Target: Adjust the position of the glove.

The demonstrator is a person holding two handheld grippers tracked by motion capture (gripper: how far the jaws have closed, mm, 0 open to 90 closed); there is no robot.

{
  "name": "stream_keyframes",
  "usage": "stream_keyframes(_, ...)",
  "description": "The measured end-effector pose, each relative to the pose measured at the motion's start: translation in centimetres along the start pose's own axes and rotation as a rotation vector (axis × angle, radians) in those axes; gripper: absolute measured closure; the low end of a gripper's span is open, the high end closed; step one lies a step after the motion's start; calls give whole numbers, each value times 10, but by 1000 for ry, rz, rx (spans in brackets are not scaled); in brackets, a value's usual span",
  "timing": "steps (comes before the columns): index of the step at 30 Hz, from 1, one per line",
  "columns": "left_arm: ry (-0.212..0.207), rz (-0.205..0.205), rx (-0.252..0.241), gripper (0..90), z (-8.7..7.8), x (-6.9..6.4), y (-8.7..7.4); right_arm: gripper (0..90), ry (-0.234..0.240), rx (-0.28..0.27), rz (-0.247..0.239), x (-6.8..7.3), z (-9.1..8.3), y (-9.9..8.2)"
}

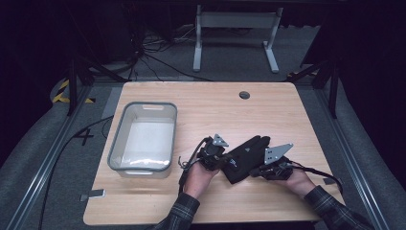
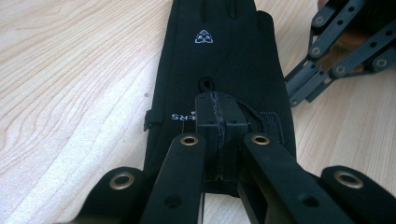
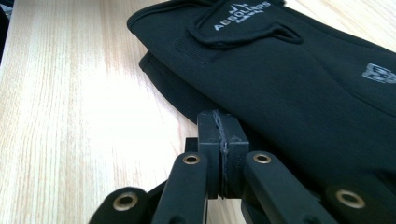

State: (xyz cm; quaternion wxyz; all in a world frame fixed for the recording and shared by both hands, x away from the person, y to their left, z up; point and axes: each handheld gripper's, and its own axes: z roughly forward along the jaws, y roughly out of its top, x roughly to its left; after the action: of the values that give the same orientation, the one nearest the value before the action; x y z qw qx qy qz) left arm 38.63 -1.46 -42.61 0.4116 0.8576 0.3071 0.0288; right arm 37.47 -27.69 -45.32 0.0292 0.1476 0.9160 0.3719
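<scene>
We see black glove on desk, long axis near-left to far-right; left tongs closed together at cuff, right tongs closed together at near-right edge; both touch-close.

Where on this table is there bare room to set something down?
Free: the far strip between the bin and the cable hole, and the table's near-left corner below the bin. Crowded: near middle, where both grippers flank the black glove.
</scene>
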Motion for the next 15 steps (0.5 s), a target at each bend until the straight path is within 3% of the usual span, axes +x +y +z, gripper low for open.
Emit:
stream_keyframes(3,-3,4,3,894,-1,1,1,899,-17,-20,19,-2,-10,-5)
stream_keyframes(5,-4,5,4,870,0,2,1,843,-34,-23,26,-3,-17,-9)
stream_keyframes(10,15,13,17,670,2,3,4,715,-89,-20,72,-8,-31,-26)
stream_keyframes(11,17,19,21,670,3,3,6,680,-106,-20,82,-8,-34,-29)
stream_keyframes(15,7,36,26,526,5,5,11,527,-179,-12,113,-13,-48,-40)
